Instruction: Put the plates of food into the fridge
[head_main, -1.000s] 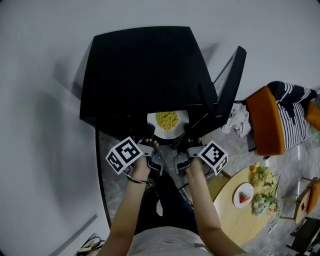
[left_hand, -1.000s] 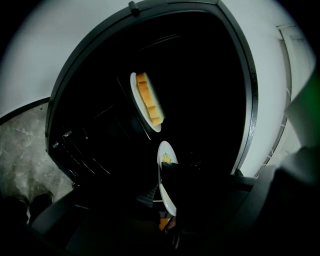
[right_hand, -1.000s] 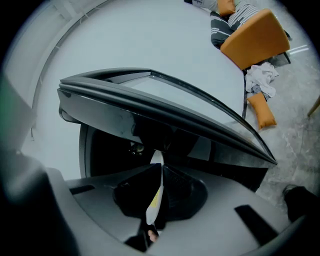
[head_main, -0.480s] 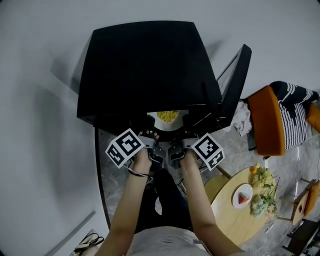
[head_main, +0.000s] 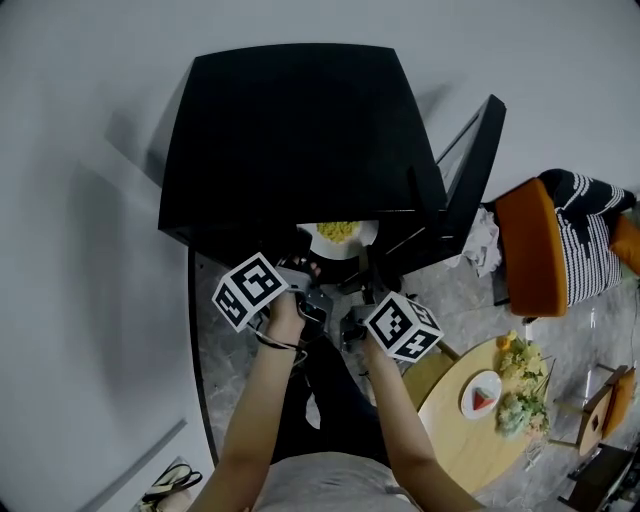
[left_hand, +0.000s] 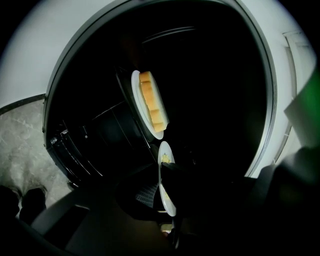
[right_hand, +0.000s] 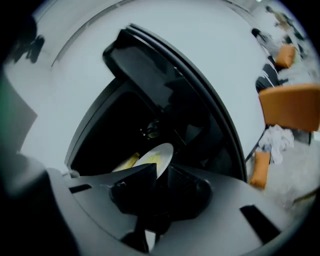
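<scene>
Plate (head_main: 338, 236) of yellow food was gripped at its near rim from both sides, with the left gripper (left_hand: 165, 175) and right gripper (right_hand: 159, 169) each clamped on it. It was held straight ahead of both, partly inside the open fridge (head_main: 290, 130). A second plate (left_hand: 150, 102) was seen deeper in, so a forward push was judged to be needed.
</scene>
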